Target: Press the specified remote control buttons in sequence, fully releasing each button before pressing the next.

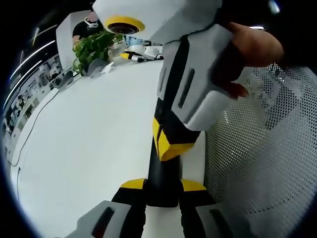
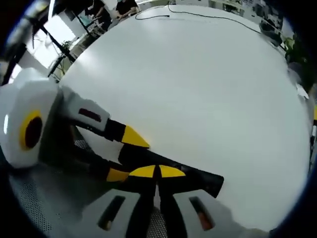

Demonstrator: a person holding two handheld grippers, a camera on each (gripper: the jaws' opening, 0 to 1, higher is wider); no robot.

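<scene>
Black remote control (image 1: 162,168) lies flat at edge of white table (image 1: 89,144), beside white mesh chair (image 1: 267,148). Left gripper (image 1: 163,187) jaws clamped on remote's near end. Right gripper (image 2: 157,172) jaws narrow, yellow tips pressed onto remote (image 2: 198,178). Potted plant (image 1: 91,47) at far table edge.

No readable text, brand, number or sign anywhere. Blurred panels along the far wall (image 1: 30,91) (posters, perhaps), too small to make out.
</scene>
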